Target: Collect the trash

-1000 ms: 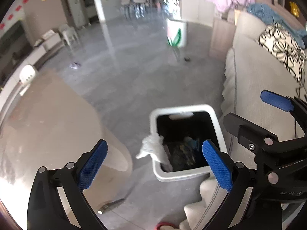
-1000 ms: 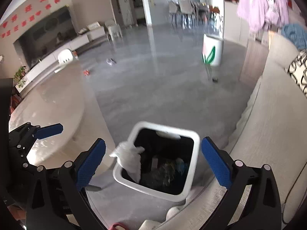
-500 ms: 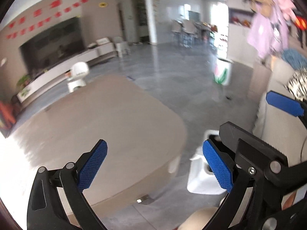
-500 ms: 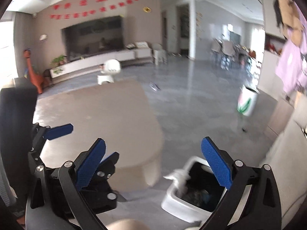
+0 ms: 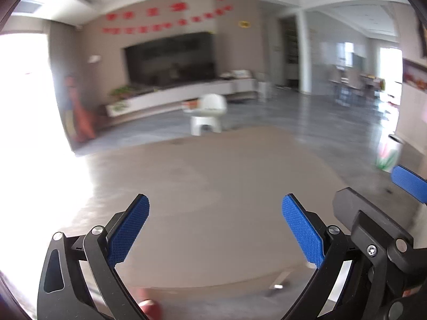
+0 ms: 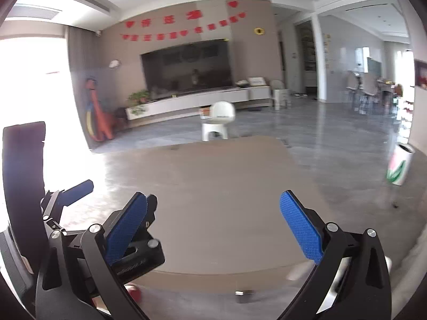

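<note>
My left gripper [image 5: 215,229] is open and empty, held above the near edge of a large beige table [image 5: 213,192]. My right gripper [image 6: 213,229] is also open and empty, over the same table [image 6: 218,186]. The right gripper's blue pad [image 5: 408,184] shows at the right edge of the left wrist view. The left gripper's blue pad [image 6: 77,188] shows at the left of the right wrist view. No trash and no trash bin show in either view.
A white stool [image 6: 217,122] stands beyond the table's far edge. A white bin with a tulip print [image 6: 399,168] stands on the grey floor at right. A TV wall and low cabinet [image 6: 202,98] are at the back. A red round object [image 6: 133,293] lies below the table's near edge.
Both grippers have swung up and left, away from the white trash bin with the tissue on its rim; the bin has left both views. The table and TV wall now fill the views.
</note>
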{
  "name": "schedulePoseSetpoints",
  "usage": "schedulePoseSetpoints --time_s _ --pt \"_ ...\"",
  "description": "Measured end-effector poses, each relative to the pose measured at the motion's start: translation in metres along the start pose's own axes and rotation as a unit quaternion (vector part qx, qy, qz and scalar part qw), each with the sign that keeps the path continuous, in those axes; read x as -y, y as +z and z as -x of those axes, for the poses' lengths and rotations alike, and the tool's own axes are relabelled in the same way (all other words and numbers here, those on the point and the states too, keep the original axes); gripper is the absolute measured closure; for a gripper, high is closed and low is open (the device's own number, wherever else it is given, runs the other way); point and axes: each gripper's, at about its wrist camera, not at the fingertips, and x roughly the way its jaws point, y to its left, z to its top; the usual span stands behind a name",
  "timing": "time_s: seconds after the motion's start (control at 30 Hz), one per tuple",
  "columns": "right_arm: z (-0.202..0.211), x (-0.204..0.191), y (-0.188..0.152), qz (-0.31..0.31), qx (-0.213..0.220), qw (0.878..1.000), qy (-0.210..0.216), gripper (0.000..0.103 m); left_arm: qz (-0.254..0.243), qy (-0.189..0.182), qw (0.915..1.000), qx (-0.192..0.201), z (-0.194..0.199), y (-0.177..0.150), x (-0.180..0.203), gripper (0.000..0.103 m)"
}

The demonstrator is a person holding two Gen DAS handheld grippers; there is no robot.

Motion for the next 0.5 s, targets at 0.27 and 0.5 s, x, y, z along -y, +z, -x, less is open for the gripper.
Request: schedulePoseSetpoints --time_s 0.27,0.5 --pt "-0.024 -0.080 0.012 0.020 -0.005 0.998 0.061 0.003 0.037 0.112 0.9929 -0.015 0.007 -0.002 -0.094 0.005" --pt "-0.030 -0.127 0.022 0.036 -0.004 0.995 0.091 0.003 0.078 0.117 0.9897 -0.026 0.009 -0.005 -0.160 0.005"
